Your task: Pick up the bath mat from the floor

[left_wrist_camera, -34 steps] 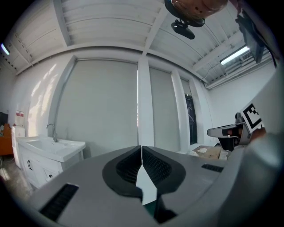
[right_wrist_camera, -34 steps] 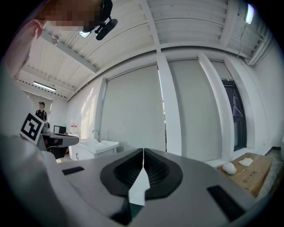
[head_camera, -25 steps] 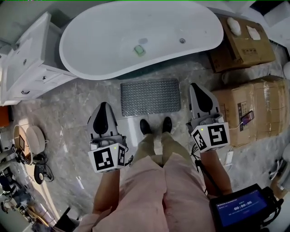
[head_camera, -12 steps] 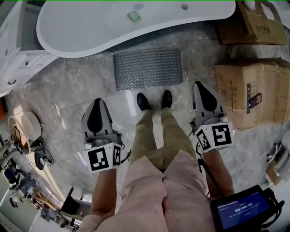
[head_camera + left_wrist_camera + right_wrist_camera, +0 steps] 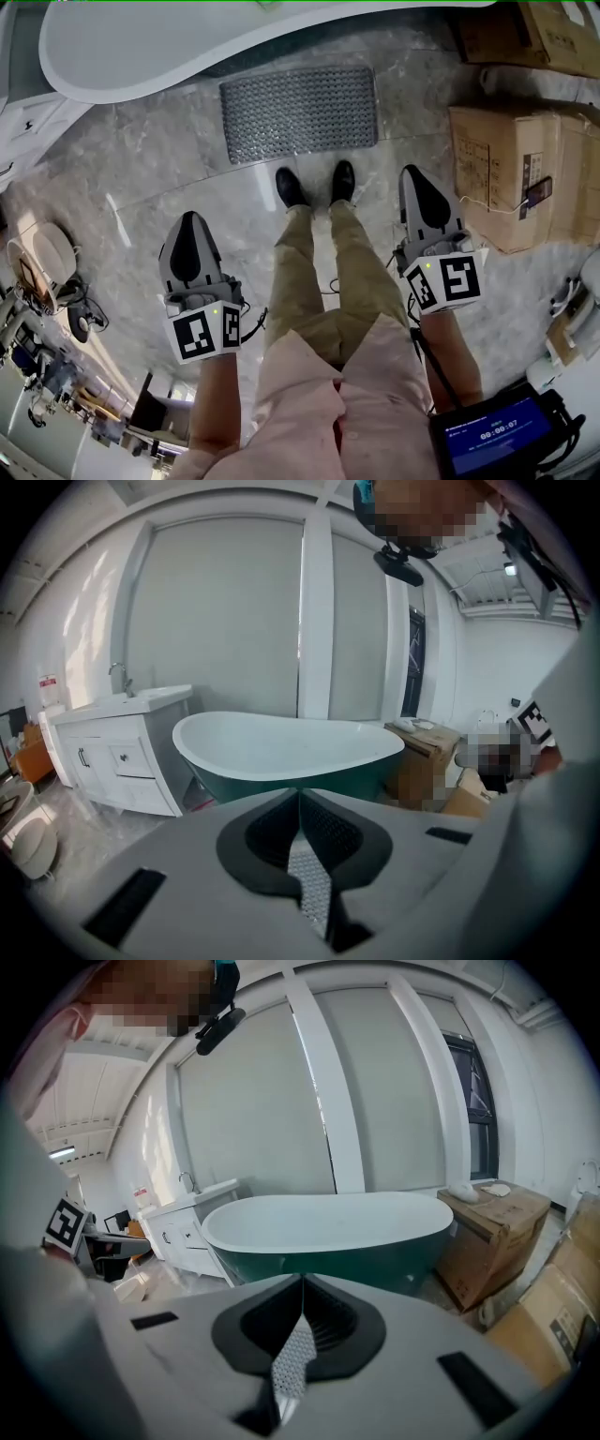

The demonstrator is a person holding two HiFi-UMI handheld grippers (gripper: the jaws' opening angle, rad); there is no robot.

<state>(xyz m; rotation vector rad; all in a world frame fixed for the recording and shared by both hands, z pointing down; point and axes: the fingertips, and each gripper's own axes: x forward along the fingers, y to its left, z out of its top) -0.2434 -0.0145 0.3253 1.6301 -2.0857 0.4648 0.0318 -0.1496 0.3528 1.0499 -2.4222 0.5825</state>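
Head view, and we are looking straight down at the bath mat [image 5: 300,112], lying flat on the marble floor [image 5: 141,178] just ahead of our shoes [image 5: 289,187], its far edge running right beside the bathtub [image 5: 187,47]. We are holding the left gripper [image 5: 187,225] and the right gripper [image 5: 417,180] out to either side of our legs, both well short of the mat and touching nothing. The left gripper view and right gripper view are each showing jaws pressed together with nothing pinched between them, so we are needing to spread them before any grab. We are judging the mat to be soft, floppy and light, with a nubbly grey surface that is probably offering decent friction; it is likely sagging once lifted. We are thinking the near edge is the place to take hold, one claw towards each near corner, sliding a jaw under the lip, since the flat middle is giving us nothing to pinch
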